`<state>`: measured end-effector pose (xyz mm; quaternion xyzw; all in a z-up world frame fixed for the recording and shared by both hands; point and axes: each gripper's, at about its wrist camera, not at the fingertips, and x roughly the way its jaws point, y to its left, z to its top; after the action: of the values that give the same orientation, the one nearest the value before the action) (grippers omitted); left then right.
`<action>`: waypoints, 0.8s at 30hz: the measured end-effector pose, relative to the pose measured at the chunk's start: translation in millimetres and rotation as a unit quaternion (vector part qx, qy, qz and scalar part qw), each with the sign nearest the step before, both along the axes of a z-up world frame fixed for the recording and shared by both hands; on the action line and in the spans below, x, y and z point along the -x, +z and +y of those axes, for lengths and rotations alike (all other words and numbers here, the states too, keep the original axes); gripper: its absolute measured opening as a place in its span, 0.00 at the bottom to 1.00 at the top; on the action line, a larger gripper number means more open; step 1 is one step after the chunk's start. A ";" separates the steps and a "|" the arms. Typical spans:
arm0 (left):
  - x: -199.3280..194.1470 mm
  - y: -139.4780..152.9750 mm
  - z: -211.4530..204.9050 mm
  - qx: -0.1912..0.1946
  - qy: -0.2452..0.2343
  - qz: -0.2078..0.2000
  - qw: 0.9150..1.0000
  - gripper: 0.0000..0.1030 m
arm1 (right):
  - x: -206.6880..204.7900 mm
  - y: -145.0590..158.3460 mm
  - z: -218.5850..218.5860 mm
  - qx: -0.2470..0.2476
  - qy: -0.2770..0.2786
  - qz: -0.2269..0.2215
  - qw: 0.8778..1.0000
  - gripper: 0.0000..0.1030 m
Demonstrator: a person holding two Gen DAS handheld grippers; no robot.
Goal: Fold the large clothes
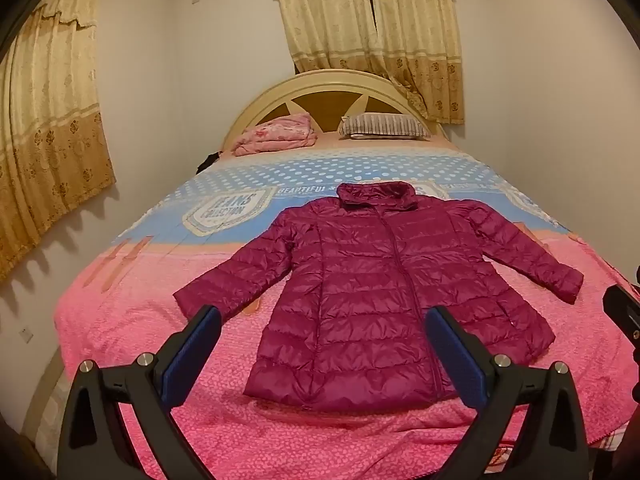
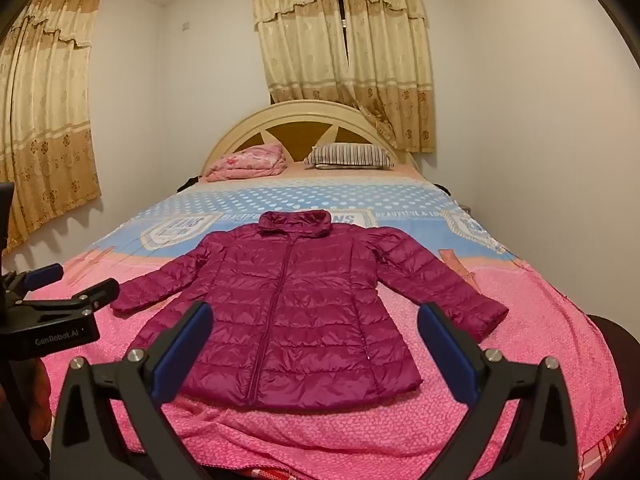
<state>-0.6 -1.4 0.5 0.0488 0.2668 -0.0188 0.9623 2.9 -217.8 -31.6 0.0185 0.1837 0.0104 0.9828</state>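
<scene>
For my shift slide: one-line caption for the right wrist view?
Open right tongs hover over a magenta puffer jacket spread flat, unfolded, on the pink bedspread.

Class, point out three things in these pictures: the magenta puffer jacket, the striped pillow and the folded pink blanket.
magenta puffer jacket (image 2: 296, 320): right wrist view, on its zipped front.
striped pillow (image 2: 350, 156): right wrist view, on its middle.
folded pink blanket (image 1: 276, 134): left wrist view, on its top fold.

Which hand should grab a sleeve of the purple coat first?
Probably the left. The left gripper hangs open close to the jacket sleeve on its side, whose cuff lies just past its finger. The right gripper, open too, faces the hem, with its sleeve farther off. It's close, though.
</scene>
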 end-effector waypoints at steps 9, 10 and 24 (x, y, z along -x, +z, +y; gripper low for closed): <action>0.7 2.9 -19.4 -0.003 0.011 -0.001 1.000 0.99 | -1.4 -0.9 1.3 -0.005 0.001 -0.002 1.000 1.00; 0.8 2.9 -23.4 -0.004 0.013 -0.001 1.000 0.99 | -1.9 -0.5 1.6 -0.005 0.002 -0.002 1.000 1.00; -4.5 -0.1 4.8 0.010 0.011 -0.004 1.000 0.99 | -1.7 -7.2 0.7 -0.005 0.002 0.004 1.000 1.00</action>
<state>3.9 3.4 0.4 0.0362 0.2636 -0.0103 0.9639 4.6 -217.1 -38.8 0.0226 0.1879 0.0136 0.9818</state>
